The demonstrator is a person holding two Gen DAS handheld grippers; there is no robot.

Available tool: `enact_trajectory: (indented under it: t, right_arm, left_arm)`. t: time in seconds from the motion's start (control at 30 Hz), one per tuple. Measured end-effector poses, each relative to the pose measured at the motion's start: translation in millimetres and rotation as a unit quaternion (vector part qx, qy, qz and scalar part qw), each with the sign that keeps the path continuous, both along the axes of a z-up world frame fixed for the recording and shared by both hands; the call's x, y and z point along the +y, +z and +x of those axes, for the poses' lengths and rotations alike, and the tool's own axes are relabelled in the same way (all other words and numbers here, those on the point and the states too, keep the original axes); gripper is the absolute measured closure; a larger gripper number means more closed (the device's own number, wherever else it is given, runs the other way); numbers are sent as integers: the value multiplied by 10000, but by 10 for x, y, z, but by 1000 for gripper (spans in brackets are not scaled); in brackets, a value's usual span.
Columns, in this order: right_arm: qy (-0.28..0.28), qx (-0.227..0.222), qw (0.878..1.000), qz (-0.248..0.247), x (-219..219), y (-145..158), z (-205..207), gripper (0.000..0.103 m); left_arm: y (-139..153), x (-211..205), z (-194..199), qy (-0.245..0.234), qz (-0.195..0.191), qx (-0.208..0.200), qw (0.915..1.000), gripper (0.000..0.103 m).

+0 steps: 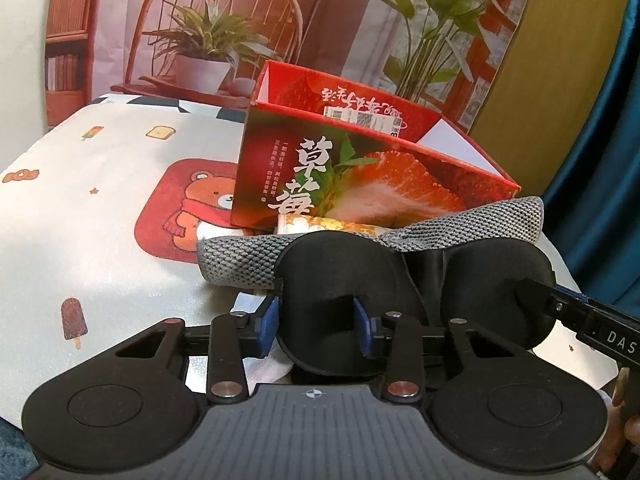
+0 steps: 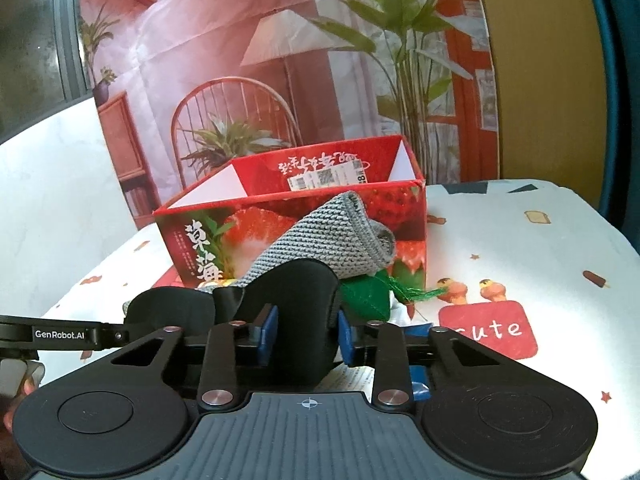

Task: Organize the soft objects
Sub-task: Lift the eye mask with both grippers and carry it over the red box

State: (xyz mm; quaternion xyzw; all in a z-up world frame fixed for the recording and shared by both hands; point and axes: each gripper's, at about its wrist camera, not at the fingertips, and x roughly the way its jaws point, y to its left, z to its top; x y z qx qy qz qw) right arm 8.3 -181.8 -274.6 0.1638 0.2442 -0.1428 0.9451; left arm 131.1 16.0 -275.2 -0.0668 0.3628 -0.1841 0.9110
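Observation:
A black padded sleep mask (image 1: 340, 280) with a grey knit strap (image 1: 472, 220) is held between both grippers in front of the red strawberry box (image 1: 360, 168). My left gripper (image 1: 318, 320) is shut on its left eye cup. My right gripper (image 2: 306, 330) is shut on the other eye cup (image 2: 296, 304); its black finger also shows in the left wrist view (image 1: 580, 312). The grey strap (image 2: 332, 236) hangs against the open box (image 2: 288, 216). A green fabric piece (image 2: 368, 300) lies under the mask.
The table is covered with a white cartoon-print cloth (image 1: 100, 220). A small rolled packet (image 1: 320, 226) lies at the box's foot. A printed backdrop of a chair and plants (image 2: 240, 80) stands behind. A blue curtain (image 1: 600, 160) hangs at right.

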Motion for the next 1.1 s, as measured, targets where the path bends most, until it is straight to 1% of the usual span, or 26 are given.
enact_trajectory:
  t: [0.07, 0.17, 0.3, 0.43, 0.6, 0.77, 0.93, 1.1]
  right_arm:
    - [47, -15, 10000, -1, 7, 2, 2, 79]
    - [115, -36, 9999, -15, 35, 12, 7, 81]
    - [181, -62, 9998, -77, 59, 45, 8, 82]
    - [264, -102, 9995, -151, 88, 98, 6, 87]
    - [427, -210, 9980, -413, 169, 215, 7, 89]
    - [479, -361, 9969, -519, 172, 348, -2, 89]
    - [613, -463, 9947, -683, 160, 500, 90, 89]
    - [819, -588, 9907, -916, 116, 704, 237, 89]
  left_arm:
    - [12, 6, -10, -12, -8, -34, 10000, 64]
    - [35, 9, -34, -21, 1, -103, 9999, 68]
    - [86, 21, -66, 21, 49, -260, 9996, 77]
    - [200, 35, -146, 70, 67, -592, 9982, 84]
    - [368, 43, -256, 79, 51, -1005, 9949, 85]
    - [472, 43, -249, 152, -43, -1129, 9935, 85]
    - [633, 29, -156, 162, -108, -1250, 9920, 85]
    - [835, -56, -23, 138, 7, -1513, 9884, 85]
